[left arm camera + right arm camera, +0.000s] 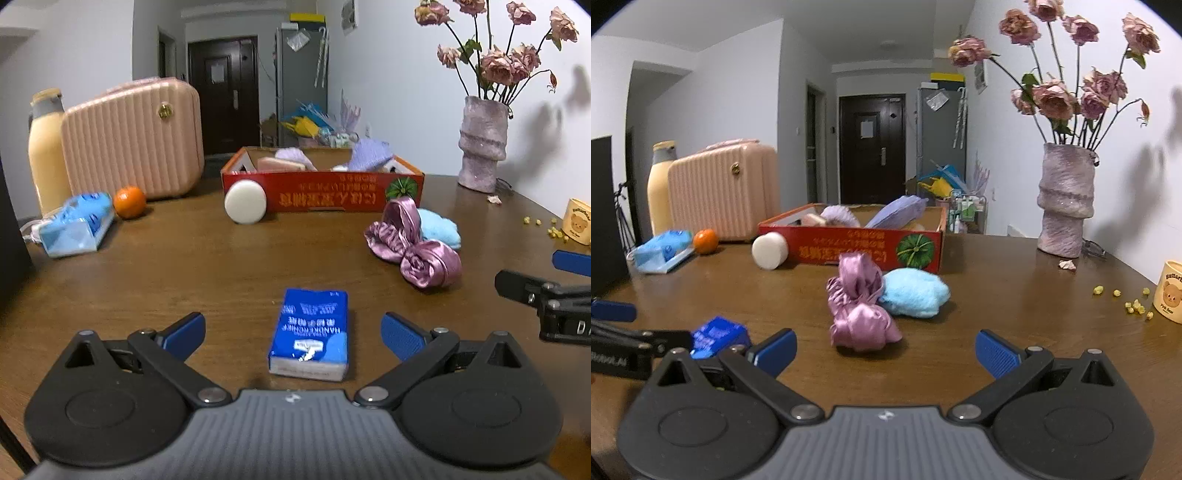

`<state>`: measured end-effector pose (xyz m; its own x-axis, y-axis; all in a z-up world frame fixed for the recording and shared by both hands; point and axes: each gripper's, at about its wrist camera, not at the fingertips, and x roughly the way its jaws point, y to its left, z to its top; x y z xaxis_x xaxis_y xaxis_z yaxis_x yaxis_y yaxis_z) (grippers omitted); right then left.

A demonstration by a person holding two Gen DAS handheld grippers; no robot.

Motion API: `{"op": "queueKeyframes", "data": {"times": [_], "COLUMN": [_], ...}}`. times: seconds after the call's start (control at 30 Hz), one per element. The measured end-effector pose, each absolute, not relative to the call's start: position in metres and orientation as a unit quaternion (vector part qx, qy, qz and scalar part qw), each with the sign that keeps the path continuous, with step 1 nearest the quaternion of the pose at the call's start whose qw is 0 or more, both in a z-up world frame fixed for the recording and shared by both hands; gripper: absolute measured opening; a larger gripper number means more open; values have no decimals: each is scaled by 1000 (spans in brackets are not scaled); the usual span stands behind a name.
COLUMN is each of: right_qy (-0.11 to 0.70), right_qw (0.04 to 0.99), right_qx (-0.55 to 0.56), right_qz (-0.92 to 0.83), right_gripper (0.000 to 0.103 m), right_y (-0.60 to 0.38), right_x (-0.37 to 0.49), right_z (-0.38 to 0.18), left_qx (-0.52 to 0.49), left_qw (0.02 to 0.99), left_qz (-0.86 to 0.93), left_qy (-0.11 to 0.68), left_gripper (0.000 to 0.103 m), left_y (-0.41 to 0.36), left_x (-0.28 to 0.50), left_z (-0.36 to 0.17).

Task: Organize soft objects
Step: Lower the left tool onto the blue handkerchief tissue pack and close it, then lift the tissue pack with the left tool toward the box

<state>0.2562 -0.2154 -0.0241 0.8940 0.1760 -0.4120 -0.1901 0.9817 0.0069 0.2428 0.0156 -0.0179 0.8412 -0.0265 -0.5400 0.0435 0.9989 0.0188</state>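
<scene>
- Left claw [293, 334] spread wide, empty, straddling one blue tissue pack [310, 334] flat on the desk [207, 266], touching nothing
- Right claw [886, 350] equally wide, empty, pointed at one purple satin scrunchie bundle [860, 306]
- One light-blue fluffy cloth [914, 291] touches that bundle
- One red box [857, 243] behind holds several soft items; one white round puff [769, 251] leans against it

Wide-spread right gripper [885, 349] facing pink satin scrunchies [858, 304] beside blue fluffy cloth [916, 291].
</scene>
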Motion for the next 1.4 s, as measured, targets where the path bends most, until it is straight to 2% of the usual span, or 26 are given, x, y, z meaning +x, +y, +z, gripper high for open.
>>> {"op": "queueKeyframes", "data": {"times": [0.63, 0.7, 0.73, 0.8, 0.83, 0.9, 0.97, 1.4], "right_qy": [240, 243, 245, 248, 250, 253, 256, 264], "right_qw": [966, 965, 965, 964, 964, 963, 962, 959], "right_qx": [-23, -24, -24, -26, -26, -26, -27, -29], "right_qz": [92, 92, 91, 90, 90, 90, 91, 104], "right_gripper": [103, 103, 103, 103, 103, 103, 103, 103], "right_y": [-213, -213, -213, -212, -212, -212, -211, -208], "right_x": [260, 261, 261, 263, 263, 265, 266, 271], "right_z": [-31, -32, -32, -33, -34, -35, -36, -40], "left_qx": [44, 46, 47, 47, 49, 47, 44, 32], "left_qw": [925, 921, 921, 922, 923, 924, 925, 944], "left_qz": [-54, -57, -58, -65, -67, -75, -80, -76], "left_qy": [374, 382, 383, 379, 376, 373, 369, 320], "left_gripper": [102, 93, 92, 80, 77, 63, 53, 52], "left_y": [4, 3, 2, 2, 1, 1, 1, 9], "left_x": [296, 300, 301, 301, 301, 302, 300, 288], "left_z": [-47, -50, -51, -50, -49, -48, -47, -32]}}
